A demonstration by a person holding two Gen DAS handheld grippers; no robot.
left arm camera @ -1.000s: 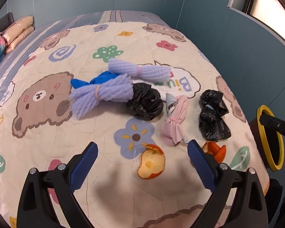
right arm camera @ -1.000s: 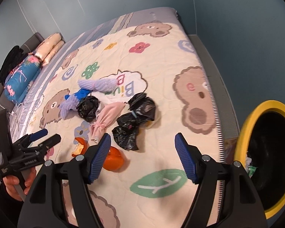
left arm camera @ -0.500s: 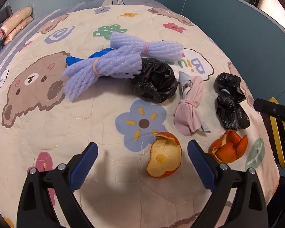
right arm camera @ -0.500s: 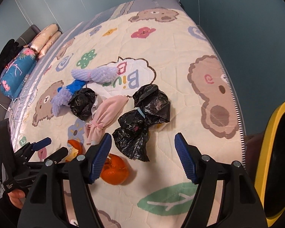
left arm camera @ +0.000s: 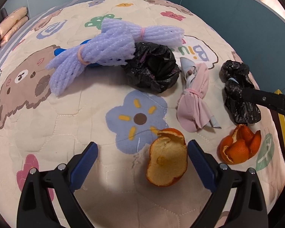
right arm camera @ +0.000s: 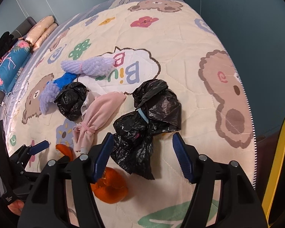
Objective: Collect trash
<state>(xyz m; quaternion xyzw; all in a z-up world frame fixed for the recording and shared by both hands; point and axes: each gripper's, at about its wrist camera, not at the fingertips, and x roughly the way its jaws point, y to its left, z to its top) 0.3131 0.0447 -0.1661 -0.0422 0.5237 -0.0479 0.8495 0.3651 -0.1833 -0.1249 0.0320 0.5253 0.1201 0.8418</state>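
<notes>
Left wrist view is showing us the left gripper (left arm camera: 141,154) hanging over the quilt (left arm camera: 47,133) with its jaws standing wide apart and pressing on nothing. We are taking the printed blue flower (left arm camera: 136,118) as our landmark. Just on the near right side of that flower the pale orange peel (left arm camera: 167,163) is lying cupped, between the two blue pads but closer to the right one; whether that pad is touching it we cannot tell. Further right of the flower a second, brighter orange peel (left arm camera: 239,148) is sitting near the quilt's edge. Beyond the flower a round black bag (left arm camera: 152,68) is lying, with two purple foam nets (left arm camera: 96,57) bound by bands on its far left and a blue item (left arm camera: 58,51) peeking out under them. To the flower's far right a pink tied bundle (left arm camera: 195,98) is lying, and past it the knotted black bag (left arm camera: 237,91).

From the right wrist camera we are seeing the right gripper (right arm camera: 141,146) with its jaws parted and having just been closing; the lower end of the knotted black bag (right arm camera: 142,129) is lying between the pads, though they are not pressing on it. A yellow-rimmed bin (right arm camera: 279,161) is standing off the quilt's right edge.
</notes>
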